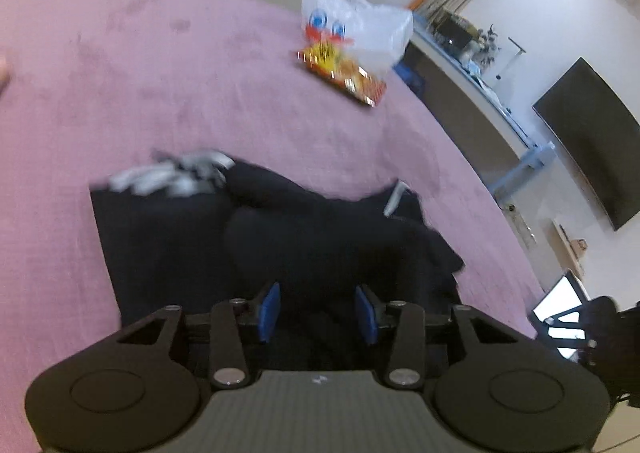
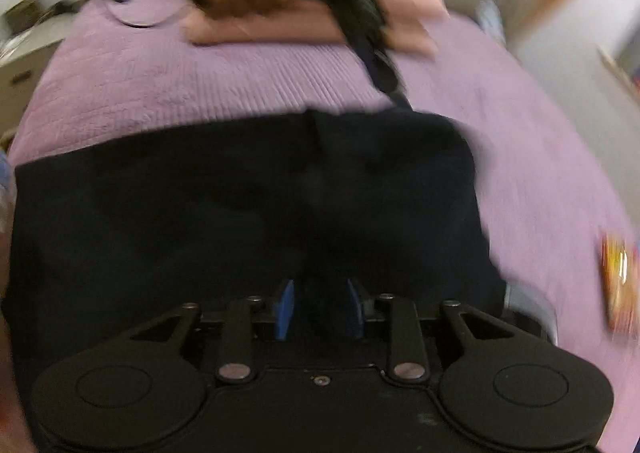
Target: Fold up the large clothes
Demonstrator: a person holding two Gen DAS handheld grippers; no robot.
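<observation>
A dark garment (image 1: 280, 237) lies folded on the pink bedspread (image 1: 160, 73), its long axis running from 9 to 3 o'clock in the right wrist view. Left gripper (image 1: 318, 307) and right gripper (image 2: 320, 307) hover over it, jaws parted, gripping nothing. A plastic bag (image 1: 356, 25) sits at 1 o'clock.

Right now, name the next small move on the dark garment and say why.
Probably lower both grippers to pinch an edge. The left gripper and right gripper stand open with nothing gripped, above the dark garment, which lies bunched on the pink bedspread.
</observation>
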